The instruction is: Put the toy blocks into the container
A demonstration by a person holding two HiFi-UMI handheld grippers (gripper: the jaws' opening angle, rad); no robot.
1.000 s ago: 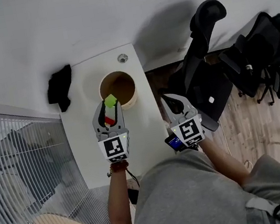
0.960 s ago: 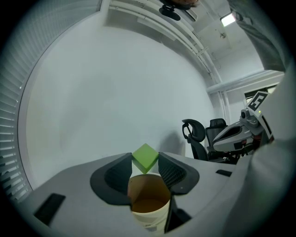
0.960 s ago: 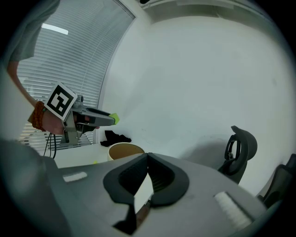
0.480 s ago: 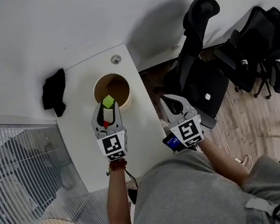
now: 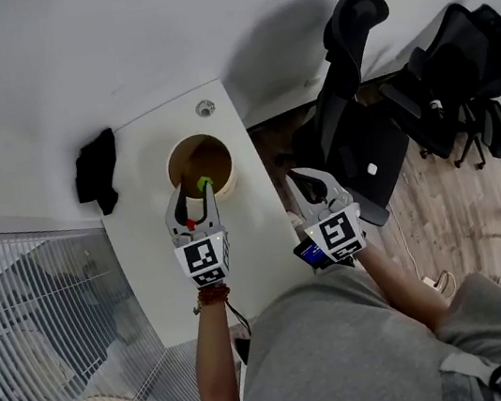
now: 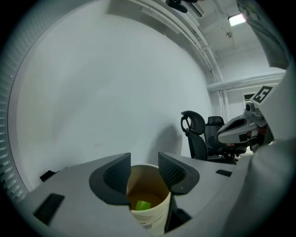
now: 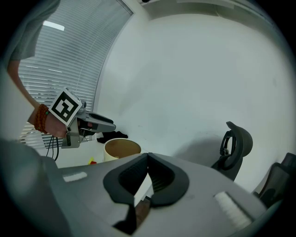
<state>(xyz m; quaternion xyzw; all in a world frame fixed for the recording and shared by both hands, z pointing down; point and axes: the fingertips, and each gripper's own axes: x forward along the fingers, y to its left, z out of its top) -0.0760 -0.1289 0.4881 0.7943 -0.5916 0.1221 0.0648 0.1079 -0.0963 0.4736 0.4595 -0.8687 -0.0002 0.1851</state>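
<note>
**Inside the round cream container (image 6: 149, 217), a lime-green toy block (image 6: 142, 204) is lying loose**

Left tongs (image 6: 144, 159) are hovering just above the container's rim, jaws spread with nothing between them. Right tongs (image 7: 147, 156) are hanging off to the side by the white worktop (image 5: 146, 231) edge, jaws pressing together, empty.

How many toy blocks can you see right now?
2: a green block inside the container, a red block on the table under the left claw. A yellow speck beside it may be a third.
</note>
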